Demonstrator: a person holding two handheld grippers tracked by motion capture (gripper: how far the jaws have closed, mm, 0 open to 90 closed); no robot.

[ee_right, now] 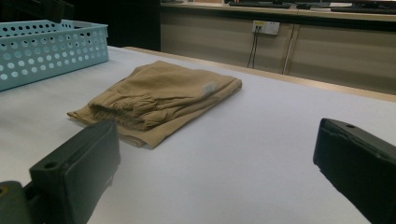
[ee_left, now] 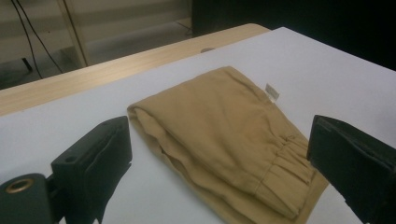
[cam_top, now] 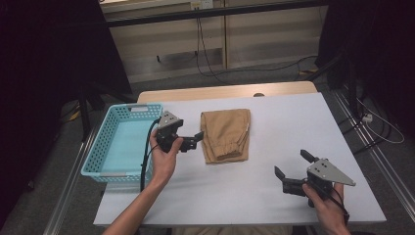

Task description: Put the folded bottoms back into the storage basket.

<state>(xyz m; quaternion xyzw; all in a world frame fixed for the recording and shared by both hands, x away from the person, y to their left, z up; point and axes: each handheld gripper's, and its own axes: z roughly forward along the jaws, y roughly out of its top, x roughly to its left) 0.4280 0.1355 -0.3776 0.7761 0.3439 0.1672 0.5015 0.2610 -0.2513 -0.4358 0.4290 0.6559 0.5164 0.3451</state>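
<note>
The folded pants lay on the counter, probably bound for the empty basket at nine o'clock. Both tools, left and right, gaped open, holding nothing.

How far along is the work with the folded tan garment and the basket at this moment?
Done: the tan garment lies folded on the white table. In hand: the left gripper, jaws open, is at the garment's left edge without gripping it; the right gripper is open, apart from the garment, near the table's right front. Left: probably gripping the garment and moving it into the turquoise basket, which looks empty.
</note>
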